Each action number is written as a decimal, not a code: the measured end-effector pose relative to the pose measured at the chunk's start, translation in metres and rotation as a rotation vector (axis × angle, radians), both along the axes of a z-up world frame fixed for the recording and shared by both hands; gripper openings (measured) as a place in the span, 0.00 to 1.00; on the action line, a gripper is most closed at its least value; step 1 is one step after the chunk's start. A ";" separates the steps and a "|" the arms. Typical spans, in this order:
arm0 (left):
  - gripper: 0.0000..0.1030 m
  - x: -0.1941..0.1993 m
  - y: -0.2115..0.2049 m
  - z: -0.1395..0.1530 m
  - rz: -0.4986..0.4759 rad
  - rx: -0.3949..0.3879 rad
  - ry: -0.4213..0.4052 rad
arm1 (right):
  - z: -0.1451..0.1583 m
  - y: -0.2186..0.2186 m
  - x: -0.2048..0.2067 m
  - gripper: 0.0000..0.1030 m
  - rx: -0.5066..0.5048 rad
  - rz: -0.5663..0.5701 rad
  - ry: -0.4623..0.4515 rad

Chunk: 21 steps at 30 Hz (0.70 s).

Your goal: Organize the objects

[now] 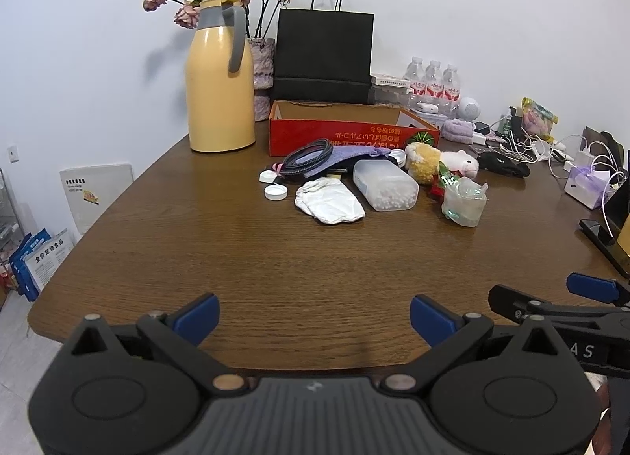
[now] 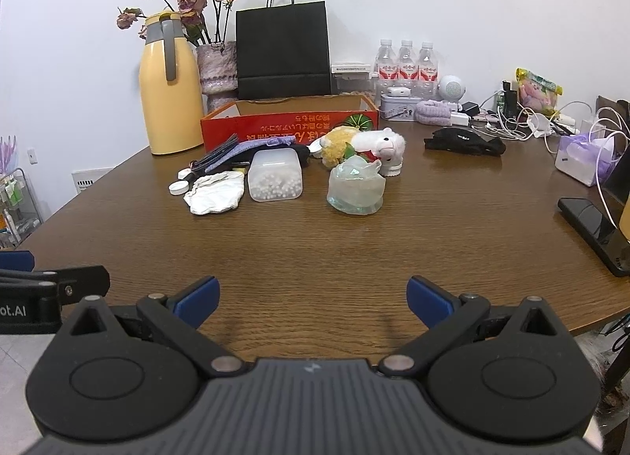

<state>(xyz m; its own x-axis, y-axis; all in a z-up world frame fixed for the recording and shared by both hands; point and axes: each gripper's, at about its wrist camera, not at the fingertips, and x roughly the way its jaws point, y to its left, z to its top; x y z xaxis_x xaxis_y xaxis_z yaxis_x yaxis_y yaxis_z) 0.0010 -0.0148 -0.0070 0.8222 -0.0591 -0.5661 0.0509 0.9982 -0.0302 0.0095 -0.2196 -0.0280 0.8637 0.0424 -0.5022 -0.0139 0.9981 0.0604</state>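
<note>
Item pile (image 2: 275,175): well ahead of both tongs. Clear wrapper (image 2: 356,191) dead ahead of right gripper (image 2: 313,299), nearer arm. Left gripper (image 1: 314,319), right: both spread wide, empty.

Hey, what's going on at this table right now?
Someone holds a gripper in each hand over the near edge of the wooden table. The left gripper and the right gripper are both open and empty. The clutter, including a bead container, crumpled white cloth and plush toy, sits untouched before the red box.
</note>
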 end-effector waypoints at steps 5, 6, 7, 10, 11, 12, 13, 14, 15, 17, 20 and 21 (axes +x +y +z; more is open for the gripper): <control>1.00 0.001 0.001 0.000 0.005 -0.003 0.004 | 0.000 -0.004 0.001 1.00 0.004 -0.011 0.005; 1.00 0.001 0.001 0.000 0.006 -0.002 0.005 | 0.000 -0.004 0.000 1.00 0.003 -0.011 0.002; 1.00 0.001 0.001 0.000 0.006 -0.002 0.005 | 0.001 -0.004 0.000 1.00 0.002 -0.010 0.000; 1.00 0.003 0.001 -0.002 0.004 -0.012 0.014 | 0.001 -0.002 0.002 1.00 -0.004 -0.008 0.008; 1.00 0.004 0.001 -0.002 0.008 -0.012 0.020 | 0.001 -0.002 0.002 1.00 -0.006 -0.007 0.006; 1.00 0.004 0.001 -0.001 0.013 -0.012 0.025 | 0.003 -0.002 0.000 1.00 -0.005 -0.005 0.001; 1.00 0.003 0.002 0.000 0.016 -0.017 0.027 | 0.004 -0.002 -0.002 1.00 -0.004 0.000 -0.006; 1.00 0.002 0.002 0.001 0.016 -0.025 0.023 | 0.006 -0.003 -0.004 1.00 -0.004 0.004 -0.015; 1.00 0.002 0.003 0.002 0.018 -0.029 0.020 | 0.007 -0.003 -0.005 1.00 -0.006 0.005 -0.018; 1.00 0.005 0.003 -0.001 0.031 -0.024 0.042 | 0.007 -0.005 -0.004 1.00 -0.007 0.001 -0.022; 1.00 0.014 0.003 -0.011 0.020 -0.033 0.108 | 0.006 -0.009 -0.001 1.00 0.000 -0.011 -0.010; 0.99 0.013 0.003 -0.011 0.006 -0.037 0.105 | 0.005 -0.010 0.000 1.00 -0.002 -0.015 -0.006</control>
